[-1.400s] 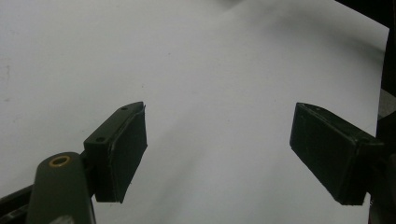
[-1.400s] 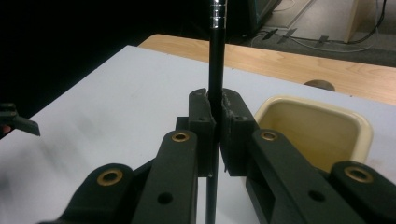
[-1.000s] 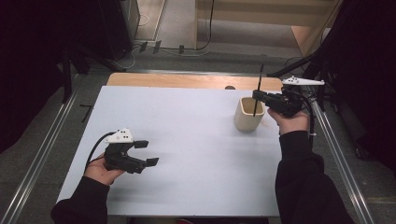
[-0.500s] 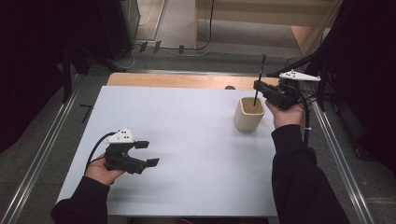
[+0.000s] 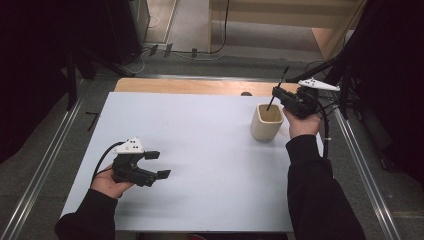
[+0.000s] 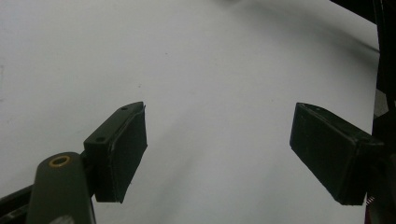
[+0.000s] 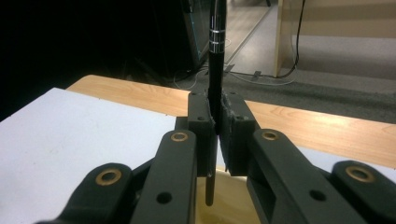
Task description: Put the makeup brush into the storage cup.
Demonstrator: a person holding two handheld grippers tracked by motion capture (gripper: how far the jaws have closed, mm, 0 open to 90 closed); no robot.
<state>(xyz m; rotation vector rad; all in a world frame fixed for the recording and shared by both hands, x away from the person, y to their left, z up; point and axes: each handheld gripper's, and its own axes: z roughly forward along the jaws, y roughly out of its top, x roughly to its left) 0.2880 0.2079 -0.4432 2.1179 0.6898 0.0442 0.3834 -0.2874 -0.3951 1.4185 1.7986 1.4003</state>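
A black pen [image 5: 278, 90] [image 7: 216, 56] stands nearly upright, clamped between the jaws of my right gripper [image 5: 278, 95] [image 7: 216, 122]. Its lower tip hangs over the mouth of a cream cup [image 5: 266, 122] [image 7: 229, 205] on the right side of the white table [image 5: 200, 150]. The gripper sits just right of the cup's rim, above it. My left gripper [image 5: 156, 165] [image 6: 217, 149] rests low over the table's near left part, open, with bare white surface between its pads [image 6: 126, 149].
A wooden strip [image 5: 190, 86] runs along the table's far edge. Metal rails [image 5: 55, 150] flank both sides. Cables [image 5: 195, 50] lie on the floor behind, and a dark stand [image 5: 345, 75] rises at the far right.
My right gripper has carried the pen a little farther back and lower, bringing its tip over the cup's mouth. The left hand has stayed in place.
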